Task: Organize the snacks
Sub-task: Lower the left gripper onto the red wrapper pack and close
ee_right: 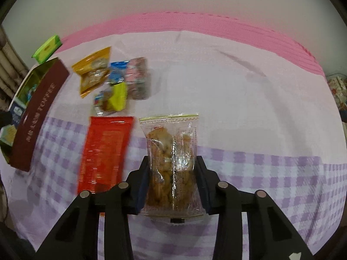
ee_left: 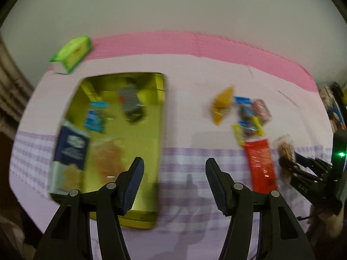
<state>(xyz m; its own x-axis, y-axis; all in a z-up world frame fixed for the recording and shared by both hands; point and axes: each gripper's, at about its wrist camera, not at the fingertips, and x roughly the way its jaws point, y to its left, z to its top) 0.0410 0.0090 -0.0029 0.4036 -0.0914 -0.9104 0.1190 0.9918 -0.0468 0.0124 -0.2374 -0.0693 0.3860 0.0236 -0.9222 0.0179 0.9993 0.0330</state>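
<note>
right gripper: clenched on a clear packet of brown fried snacks, one pad against each long side; the packet stands lengthwise between the fingers, its sealed top edge pointing away from the tool.
left gripper: released, jaws standing wide with nothing between them, only the checked cloth below.
gold tin: just ahead and left of the left gripper, its near right corner under the left finger; inside lie a dark blue packet, small blue wrappers, a grey packet and a brown snack, all blurred.
red packet: flat on the cloth, just left of the right gripper, beside the held snack packet.
loose snacks: ahead and left of the right gripper lie a yellow-orange pouch, a blue wrapper, a yellow wrapper and a pink patterned packet, close together.
green box: far ahead and left of the left gripper, near the cloth's pink border.
maroon toffee lid: far left of the right gripper, tilted.
</note>
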